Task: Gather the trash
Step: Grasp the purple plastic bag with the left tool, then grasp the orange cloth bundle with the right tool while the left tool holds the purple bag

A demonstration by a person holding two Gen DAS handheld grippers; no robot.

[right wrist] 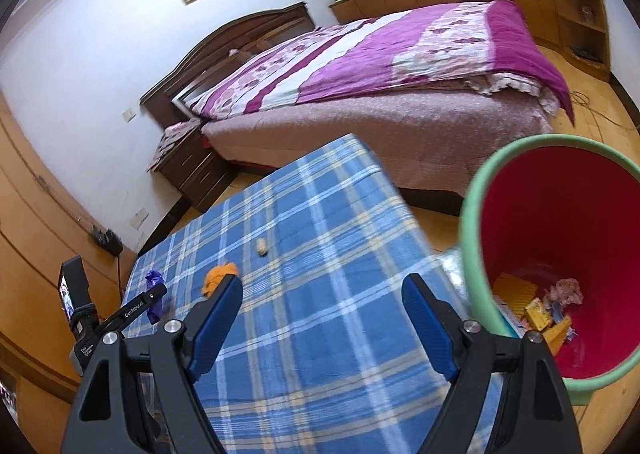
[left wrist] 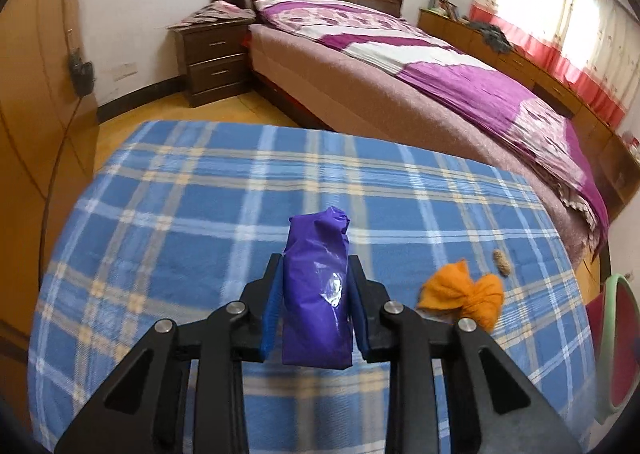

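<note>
A crumpled purple plastic wrapper (left wrist: 318,290) is seen clamped between the blue pads (left wrist: 269,318) of the left claw (left wrist: 316,278), which has narrowed to a small gap and grips the wrapper on both sides; the top of the wrapper stands out beyond the fingertips toward twelve o'clock. Below it lies the surface (left wrist: 180,193), draped in a blue plaid cloth with white and cream stripes. In the left wrist view a bunched orange cloth scrap (left wrist: 464,294) is found on the surface at about three o'clock of the wrapper, near the claw, and a small tan peanut-like shell (left wrist: 501,262) lies just beyond the scrap at about two o'clock.

The right claw (right wrist: 322,294) is held wide apart over the near part of the surface, and nothing is seen between its blue pads (right wrist: 214,322). At about three o'clock of it a round bin with a pale green rim and red inside (right wrist: 472,254) stands on the wooden floor just beside the edge of the surface; yellow packets and other scraps (right wrist: 538,314) are seen at its bottom. At nine o'clock in that view the left claw appears with the purple wrapper in it.

A bed with a purple and white flowered quilt (left wrist: 460,73) stands beyond the surface.
</note>
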